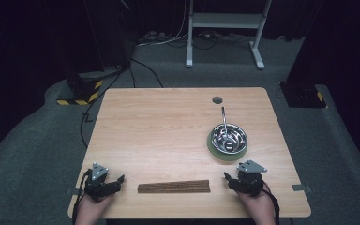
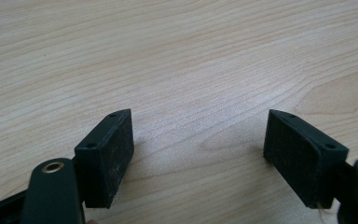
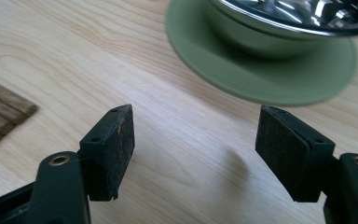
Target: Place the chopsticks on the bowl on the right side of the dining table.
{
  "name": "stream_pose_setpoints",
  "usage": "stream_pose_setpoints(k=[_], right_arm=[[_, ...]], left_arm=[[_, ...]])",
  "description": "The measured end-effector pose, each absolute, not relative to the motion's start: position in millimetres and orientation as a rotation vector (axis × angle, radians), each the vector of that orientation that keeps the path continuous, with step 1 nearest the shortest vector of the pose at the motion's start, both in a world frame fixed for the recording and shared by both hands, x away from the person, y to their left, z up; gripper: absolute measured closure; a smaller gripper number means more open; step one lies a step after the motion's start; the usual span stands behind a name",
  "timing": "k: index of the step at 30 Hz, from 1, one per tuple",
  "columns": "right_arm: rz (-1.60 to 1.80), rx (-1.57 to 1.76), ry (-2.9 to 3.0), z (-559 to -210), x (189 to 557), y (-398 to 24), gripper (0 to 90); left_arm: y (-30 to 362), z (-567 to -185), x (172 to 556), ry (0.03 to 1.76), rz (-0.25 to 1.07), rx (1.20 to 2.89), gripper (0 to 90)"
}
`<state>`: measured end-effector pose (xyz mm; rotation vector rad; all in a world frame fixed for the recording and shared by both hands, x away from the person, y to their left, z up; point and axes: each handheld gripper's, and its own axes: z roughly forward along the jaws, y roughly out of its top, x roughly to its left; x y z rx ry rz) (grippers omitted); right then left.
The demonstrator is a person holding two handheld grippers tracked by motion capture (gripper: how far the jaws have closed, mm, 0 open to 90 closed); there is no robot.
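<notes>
Table [image 1: 168,122]: light wood, rectangular, with a round grommet hole [image 1: 217,100] near the far edge at about 1 o'clock from centre.

Bowl [image 1: 229,138]: shiny steel, at 3 o'clock from the table's centre, sitting on a green plate [image 1: 214,149]. In the right gripper view the plate's rim [image 3: 261,88] spreads wide around the bowl [image 3: 307,18].

Utensil [image 1: 223,117]: thin metal handle leaning out of the bowl toward 12 o'clock; its head is too small to tell.

Slat [image 1: 174,186]: dark brown wooden strip lying flat near the front edge at 6 o'clock, between the two grippers, touching neither. One end shows at the left of the right gripper view [image 3: 0,116].

Left gripper [image 1: 104,182]: at 7 o'clock, jaws spread wide, nothing between them [image 2: 198,149], bare wood below.

Right gripper [image 1: 246,180]: at 5 o'clock, just front of the plate, jaws released and empty [image 3: 193,149].
</notes>
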<state>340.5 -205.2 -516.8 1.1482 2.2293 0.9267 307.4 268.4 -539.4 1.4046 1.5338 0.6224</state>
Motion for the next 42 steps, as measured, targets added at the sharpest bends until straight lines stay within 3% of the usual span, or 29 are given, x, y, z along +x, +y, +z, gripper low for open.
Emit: stream_pose_setpoints(k=[18,27,38,42], right_arm=[[1.033,1.046,2.347,-503.4,331.7,-152.7,27.0],[1.117,0.967,2.388,-488.8,346.6,-106.8,35.8],[1.144,0.900,2.463,-495.4,353.3,-86.3,37.6],[1.176,0.925,2.512,-503.0,344.6,-92.4,46.8]], left_arm=[[268.4,-539.4,307.4,1.534,0.623,1.405,24.2],[268.6,-539.3,308.9,1.537,0.616,1.397,24.5],[269.0,-539.5,309.7,1.538,0.617,1.414,22.0],[269.5,-539.4,309.6,1.540,0.618,1.415,22.4]])
